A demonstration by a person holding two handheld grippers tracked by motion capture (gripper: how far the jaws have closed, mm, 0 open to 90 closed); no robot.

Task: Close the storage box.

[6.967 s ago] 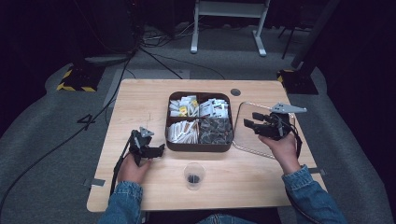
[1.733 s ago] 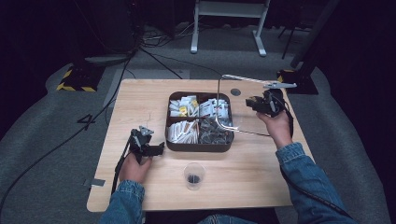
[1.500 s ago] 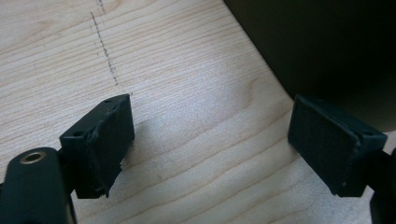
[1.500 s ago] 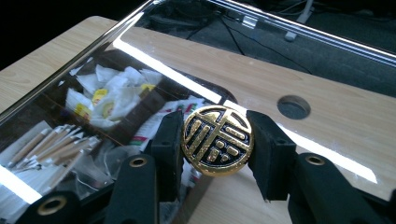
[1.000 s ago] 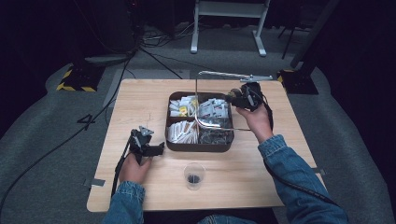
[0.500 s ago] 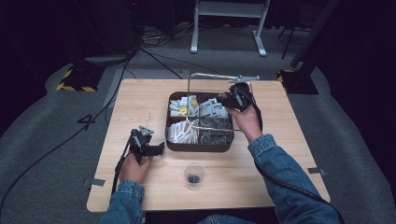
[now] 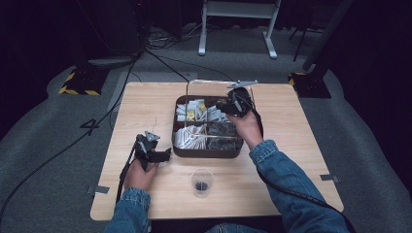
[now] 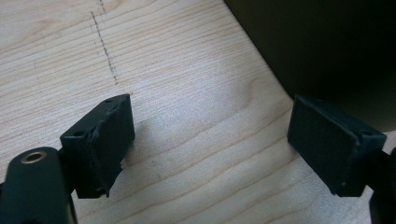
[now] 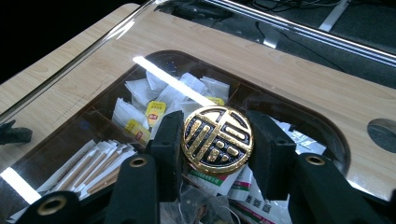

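Right gripper (image 9: 217, 140) clamps gold knob (image 9: 217, 140) of clear lid (image 7: 194, 87), lid hovering above box (image 7: 206, 151) beneath gripper, not yet seated. Left gripper (image 8: 210, 140) open, empty, resting apart.

We're wearing a blue denim jacket, both sleeves (image 7: 291, 187) ending in a folded cuff at the wrist. Each hand carries a black two-jaw gripper. The left gripper (image 7: 167, 154) is chunky and matte black, with a small pale plate on top at about 12 o'clock and a black cable (image 7: 124, 170) trailing off toward 7 o'clock. Up close its pads (image 8: 100, 140) are thick black blocks, a bit ragged at the edges, with a brass-ringed screw hole at 8 o'clock. The right gripper (image 7: 227, 103) has a grey three-cornered plate on top and a black cable too.
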